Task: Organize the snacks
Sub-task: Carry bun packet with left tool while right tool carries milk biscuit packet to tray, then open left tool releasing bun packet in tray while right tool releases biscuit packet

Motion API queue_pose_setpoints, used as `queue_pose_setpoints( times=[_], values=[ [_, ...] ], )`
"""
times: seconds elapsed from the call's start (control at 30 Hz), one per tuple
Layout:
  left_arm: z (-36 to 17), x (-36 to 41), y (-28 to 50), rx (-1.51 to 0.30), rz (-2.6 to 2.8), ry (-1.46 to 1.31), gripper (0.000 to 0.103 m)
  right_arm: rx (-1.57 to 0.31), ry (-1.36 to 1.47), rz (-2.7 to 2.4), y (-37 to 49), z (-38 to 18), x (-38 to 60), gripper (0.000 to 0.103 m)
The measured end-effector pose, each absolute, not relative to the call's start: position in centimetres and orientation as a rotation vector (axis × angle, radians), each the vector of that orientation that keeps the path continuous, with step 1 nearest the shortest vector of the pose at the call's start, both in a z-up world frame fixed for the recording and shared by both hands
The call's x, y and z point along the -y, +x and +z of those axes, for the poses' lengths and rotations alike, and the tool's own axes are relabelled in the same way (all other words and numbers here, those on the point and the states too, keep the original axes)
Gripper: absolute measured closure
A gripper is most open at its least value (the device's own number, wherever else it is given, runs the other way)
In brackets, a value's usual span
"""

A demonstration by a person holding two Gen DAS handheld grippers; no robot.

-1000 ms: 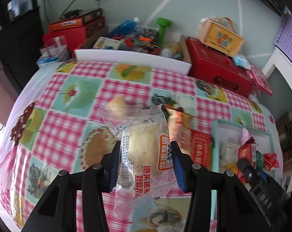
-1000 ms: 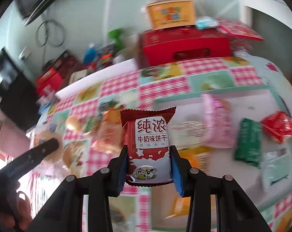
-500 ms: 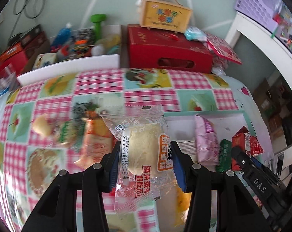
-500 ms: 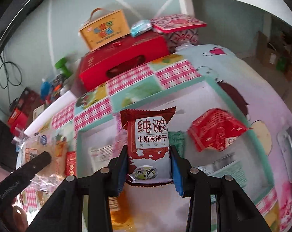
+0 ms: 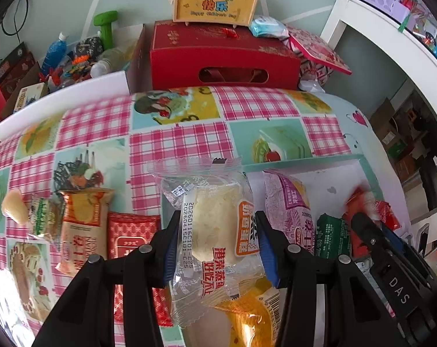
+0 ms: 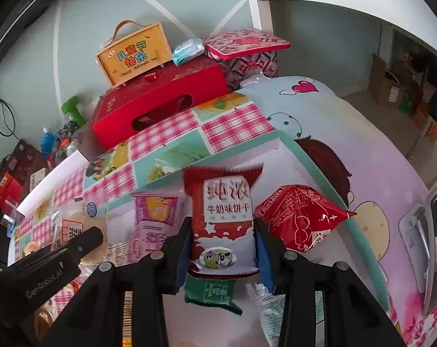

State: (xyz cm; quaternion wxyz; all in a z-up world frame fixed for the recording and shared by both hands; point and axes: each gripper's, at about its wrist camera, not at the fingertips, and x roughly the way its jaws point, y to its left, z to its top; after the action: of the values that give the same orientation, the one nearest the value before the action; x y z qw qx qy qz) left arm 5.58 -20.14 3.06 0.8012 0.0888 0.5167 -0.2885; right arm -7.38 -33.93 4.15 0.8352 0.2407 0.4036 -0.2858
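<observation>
You had your left gripper (image 5: 218,245) clamped on a clear-wrapped cake (image 5: 215,225) and your right gripper (image 6: 221,248) clamped on a red milk-biscuit packet (image 6: 222,219), both held over the teal-rimmed tray (image 6: 287,144). Several packets already lay in that tray, among them a pink one (image 5: 287,205), a green one (image 5: 334,237) and a red pouch (image 6: 299,219). By my reading, a few snacks (image 5: 82,219) were left on the checked cloth (image 5: 178,144) beside it.

Both tools share one build: the left hand-held gripper (image 5: 218,245) and the right hand-held gripper (image 6: 221,245) have matte black linkage arms with round silver rivets and blue pads. White lettering reads "DAS" at 4 o'clock, "GenRobot.AI" at 8 o'clock.
</observation>
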Motion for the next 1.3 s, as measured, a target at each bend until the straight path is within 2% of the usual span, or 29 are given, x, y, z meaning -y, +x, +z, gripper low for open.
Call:
queue_pose_setpoints(
  times=[0.37, 0.5, 0.77, 0.83, 1.3],
  values=[
    [2.2, 20.5, 5.4, -1.130, -0.616, 0.178, 0.052, -0.871, 0.483, -0.611, -7.2, 4.1, 33.7, 0.060],
    [3.1, 20.0, 5.1, -1.121, -0.617, 0.171, 0.040, -0.903, 0.473, -0.617, -7.2, 4.2, 33.5, 0.059],
    [5.3, 17.6, 4.3, -1.095, -0.576, 0.141, 0.038, -0.929, 0.442, -0.607, -7.6, 5.3, 32.4, 0.043],
    [5.8, 16.8, 3.9, -1.083, -0.560, 0.128, 0.026, -0.930, 0.435, -0.609, -7.8, 5.7, 32.1, 0.042],
    [5.9, 13.1, 3.4, -1.076, -0.430, 0.105, 0.026, -0.968, 0.426, -0.617, -8.8, 6.0, 30.7, 0.040]
  ],
)
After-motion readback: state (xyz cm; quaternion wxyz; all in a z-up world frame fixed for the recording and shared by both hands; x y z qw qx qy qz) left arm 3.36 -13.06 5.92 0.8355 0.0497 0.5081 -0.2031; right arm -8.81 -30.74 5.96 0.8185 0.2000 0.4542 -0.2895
